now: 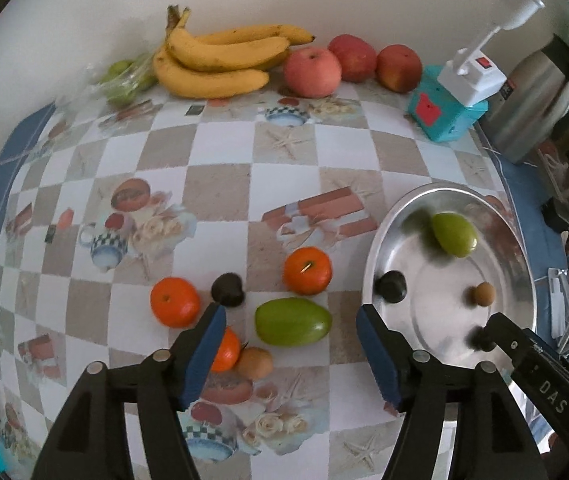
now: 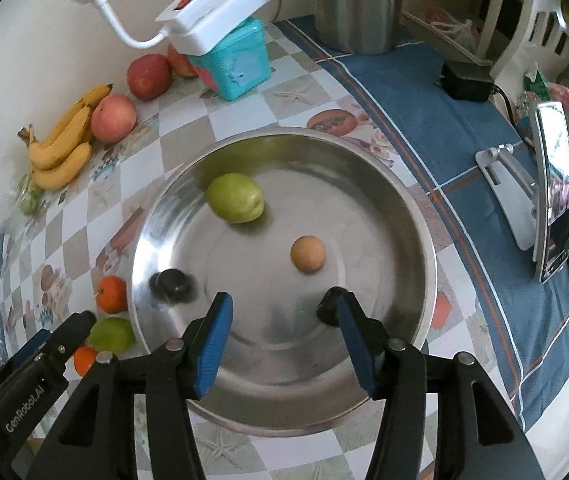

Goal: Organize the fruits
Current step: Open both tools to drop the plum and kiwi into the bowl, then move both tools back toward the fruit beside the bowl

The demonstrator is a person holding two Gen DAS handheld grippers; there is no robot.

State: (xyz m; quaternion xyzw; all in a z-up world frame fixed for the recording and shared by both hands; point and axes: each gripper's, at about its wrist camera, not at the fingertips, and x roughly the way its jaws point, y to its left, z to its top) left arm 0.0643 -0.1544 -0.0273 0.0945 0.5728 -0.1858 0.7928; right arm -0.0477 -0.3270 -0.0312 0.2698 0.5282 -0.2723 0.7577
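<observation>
I hold both empty: my right hand-held gripper (image 2: 284, 320) spread above the steel bowl (image 2: 412, 216), my left hand-held gripper (image 1: 290, 328) spread over the desk (image 1: 220, 184). The green fruit (image 1: 292, 321) lies between its fingers; next I judge lowering and closing on it.

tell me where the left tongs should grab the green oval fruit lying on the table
Probably across the middle of the green oval fruit, coming straight down from above. It lies flat with its long axis left to right, so the short width should fit the open left tongs. The small brown round fruit crowds its near-left end.
</observation>
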